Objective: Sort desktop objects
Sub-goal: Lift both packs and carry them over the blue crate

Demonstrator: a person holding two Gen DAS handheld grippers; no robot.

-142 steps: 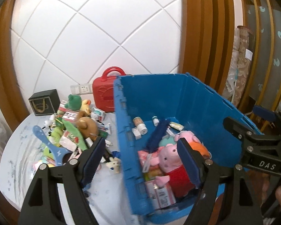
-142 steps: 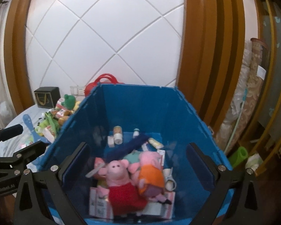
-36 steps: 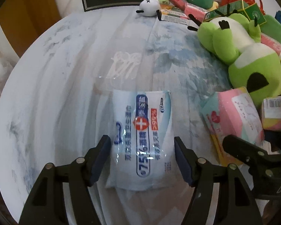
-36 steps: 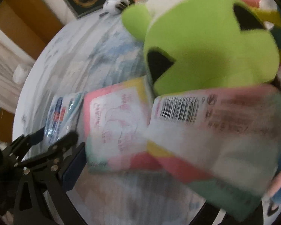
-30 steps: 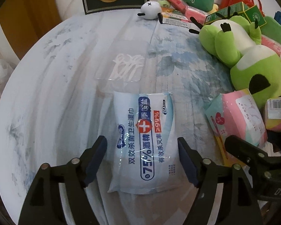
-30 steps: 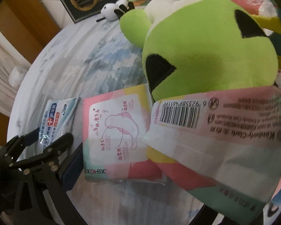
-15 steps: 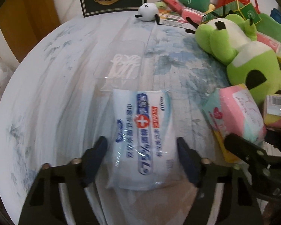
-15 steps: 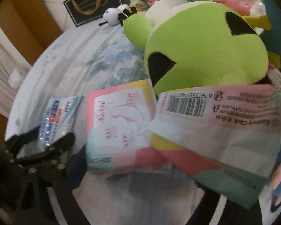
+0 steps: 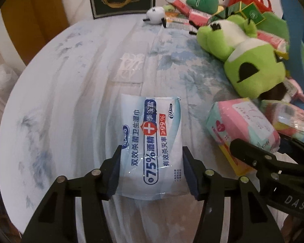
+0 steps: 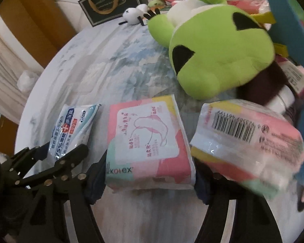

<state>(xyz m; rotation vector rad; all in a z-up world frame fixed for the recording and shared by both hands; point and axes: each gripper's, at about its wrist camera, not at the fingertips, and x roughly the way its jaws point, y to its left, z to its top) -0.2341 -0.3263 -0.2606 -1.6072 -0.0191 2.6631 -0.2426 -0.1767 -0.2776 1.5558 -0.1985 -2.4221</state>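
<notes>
Straddling a flat pack of alcohol wet wipes (image 9: 152, 141), the left tool (image 9: 151, 173) has one pad at each long edge of the pack's near end, its jaws closing and the pads at or just touching the wrapper; the pack lies on the pale round worktop (image 9: 71, 81) with its long axis running straight away from the tool, so the pinch falls across the short width; just beside it to the right, the right tool (image 10: 150, 177) brackets the near end of a pink Kotex pad pack (image 10: 148, 143), its jaws also closing, the left pad at the pack's corner and the right pad largely hidden behind the wrapper, so I cannot tell whether it presses yet; that pack too points lengthwise away from its tool; each hand's tool is nearest its own pack, the wipes to the left, the pads to the right, the two packs apart; a second pink pack with a barcode (image 10: 247, 135) sits just right of the Kotex pack, and a green frog plush (image 10: 212, 46) lies beyond both; a lift of either pack looks likely to clear its neighbours
</notes>
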